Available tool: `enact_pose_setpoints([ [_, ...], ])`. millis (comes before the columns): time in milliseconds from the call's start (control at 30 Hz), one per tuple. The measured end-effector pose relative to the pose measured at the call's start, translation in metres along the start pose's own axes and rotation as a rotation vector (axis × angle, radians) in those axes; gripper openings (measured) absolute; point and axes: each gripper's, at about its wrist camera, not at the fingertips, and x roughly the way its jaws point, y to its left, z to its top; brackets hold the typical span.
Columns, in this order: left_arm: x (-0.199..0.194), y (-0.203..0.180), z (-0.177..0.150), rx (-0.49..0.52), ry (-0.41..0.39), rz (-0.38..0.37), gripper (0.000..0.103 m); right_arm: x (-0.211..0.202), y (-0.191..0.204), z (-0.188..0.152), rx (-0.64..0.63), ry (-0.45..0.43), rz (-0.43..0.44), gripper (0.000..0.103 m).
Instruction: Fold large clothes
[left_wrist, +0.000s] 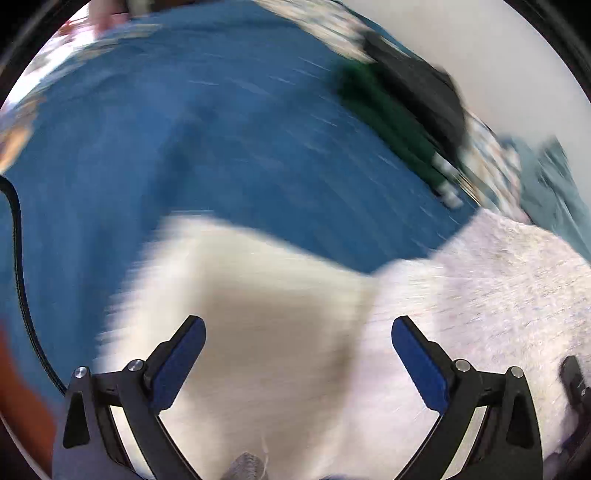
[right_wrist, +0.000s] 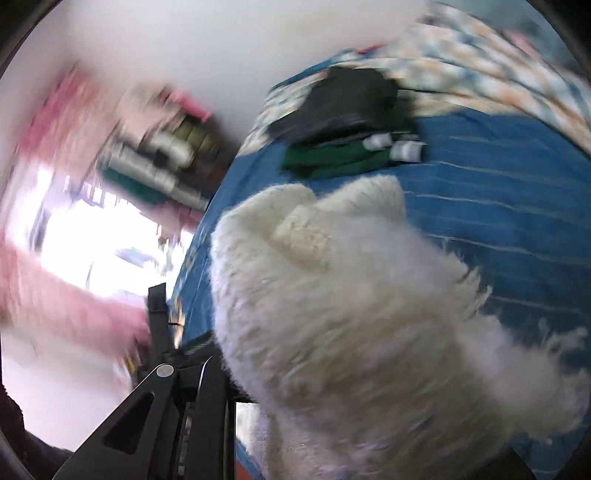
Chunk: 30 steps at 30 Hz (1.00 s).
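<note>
A white fluffy garment (left_wrist: 461, 288) lies on a blue bed sheet (left_wrist: 184, 147). In the left wrist view my left gripper (left_wrist: 298, 328) is open, its blue-padded fingers (left_wrist: 184, 354) wide apart above the garment's smooth pale inner side. In the right wrist view the same white fluffy garment (right_wrist: 351, 314) hangs bunched in front of the camera and covers my right gripper's fingertips; the gripper (right_wrist: 317, 398) seems shut on it, with only the left finger's arm showing. Both views are motion blurred.
A folded green garment (right_wrist: 340, 158) and a black one (right_wrist: 343, 103) are stacked on the far side of the bed; they also show in the left wrist view (left_wrist: 399, 110). A patterned quilt (right_wrist: 498, 66) lies behind. Cluttered shelves (right_wrist: 155, 155) and a bright window are left.
</note>
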Motion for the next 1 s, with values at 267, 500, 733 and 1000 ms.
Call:
enact_pose_setpoints([
  [267, -0.091, 0.164, -0.078, -0.285, -0.041, 0.241, 0.103, 0.124, 0.154, -0.123, -0.401, 0.312, -0.022, 0.023],
  [500, -0.110, 0.211, -0.124, -0.423, -0.042, 0.268, 0.103, 0.223, 0.170, -0.220, -0.419, 0.599, -0.090, 0.032],
  [733, -0.133, 0.187, -0.133, -0.462, -0.071, 0.038, 0.103, 0.150, 0.134, -0.172, -0.204, 0.624, 0.134, 0.078],
  [1000, -0.081, 0.139, -0.130, -0.408, -0.015, -0.108, 0.103, 0.089, 0.041, -0.136, 0.001, 0.543, -0.050, 0.078],
])
